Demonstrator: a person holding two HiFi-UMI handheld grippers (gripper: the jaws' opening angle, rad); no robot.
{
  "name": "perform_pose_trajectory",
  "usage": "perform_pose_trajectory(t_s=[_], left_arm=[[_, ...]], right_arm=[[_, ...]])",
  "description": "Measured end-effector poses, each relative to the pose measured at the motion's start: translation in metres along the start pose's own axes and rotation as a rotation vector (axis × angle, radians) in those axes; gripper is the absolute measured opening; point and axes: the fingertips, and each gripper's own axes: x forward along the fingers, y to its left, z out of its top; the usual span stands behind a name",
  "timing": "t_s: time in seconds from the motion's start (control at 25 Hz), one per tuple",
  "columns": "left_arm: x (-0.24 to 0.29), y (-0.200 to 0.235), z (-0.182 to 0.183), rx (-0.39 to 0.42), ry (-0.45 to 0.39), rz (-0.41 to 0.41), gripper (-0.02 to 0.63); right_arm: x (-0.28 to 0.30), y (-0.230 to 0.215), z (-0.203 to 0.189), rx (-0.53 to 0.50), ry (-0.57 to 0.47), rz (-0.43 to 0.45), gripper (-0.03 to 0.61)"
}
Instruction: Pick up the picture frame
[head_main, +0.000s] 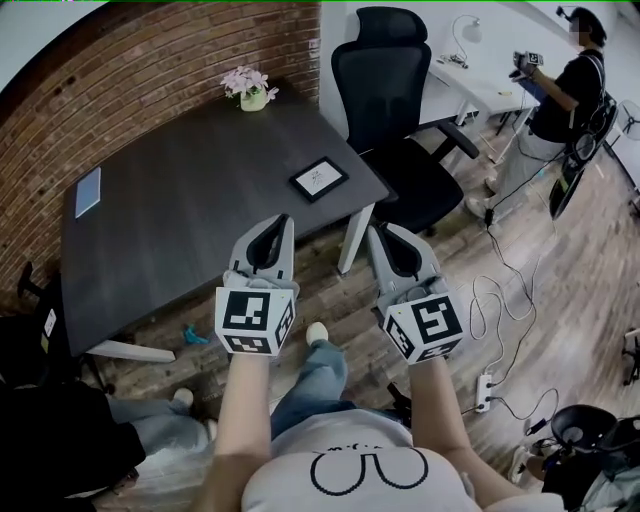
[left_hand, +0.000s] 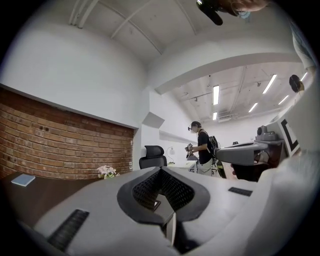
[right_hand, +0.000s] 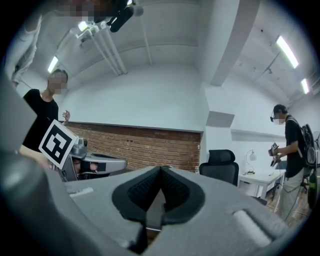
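The picture frame (head_main: 319, 179), black-edged with a white print, lies flat on the dark table (head_main: 180, 230) near its right corner. Both grippers hang side by side in front of the table's near edge, short of the frame and apart from it. My left gripper (head_main: 285, 221) is shut with nothing between its jaws; its tips meet in the left gripper view (left_hand: 160, 170). My right gripper (head_main: 376, 232) is also shut and empty, with its tips closed in the right gripper view (right_hand: 161, 169). Both point level toward the table.
A pot of pink flowers (head_main: 250, 89) stands at the table's far edge, and a blue notebook (head_main: 88, 191) lies at its left. A black office chair (head_main: 395, 110) stands right of the table. A person (head_main: 565, 95) stands by a white desk (head_main: 480, 85). Cables and a power strip (head_main: 485, 385) lie on the floor.
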Motion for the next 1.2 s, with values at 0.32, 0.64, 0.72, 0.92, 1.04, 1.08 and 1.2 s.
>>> perform_pose_trajectory(t_s=[0.32,0.64,0.72,0.92,1.04,1.08,1.2], left_arm=[[0.106,0.063,-0.028,-0.068,0.046,0.034,-0.002],[0.19,0.121,-0.063,-0.143,0.121,0.075,0.08],[0.202,0.132,-0.07,-0.16,0.141,0.09,0.131],[0.22,0.153,-0.09,-0.192,0.189,0.134,0.176],[0.229,0.157,-0.101,-0.22,0.219,0.155,0.199],[0.232,0.157,-0.105,-0.23,0.231,0.161,0.21],[0.24,0.156,-0.118,-0.26,0.271,0.187,0.218]], right_arm=[[0.11,-0.064,-0.03,0.023,0.05,0.023,-0.005],[0.214,-0.102,-0.063,0.04,0.113,0.096,0.015],[0.234,-0.105,-0.072,0.053,0.153,0.123,0.095],[0.268,-0.116,-0.098,0.052,0.26,0.162,0.323],[0.28,-0.127,-0.107,0.022,0.277,0.173,0.328],[0.285,-0.131,-0.11,0.027,0.284,0.181,0.328],[0.3,-0.142,-0.126,0.082,0.324,0.217,0.319]])
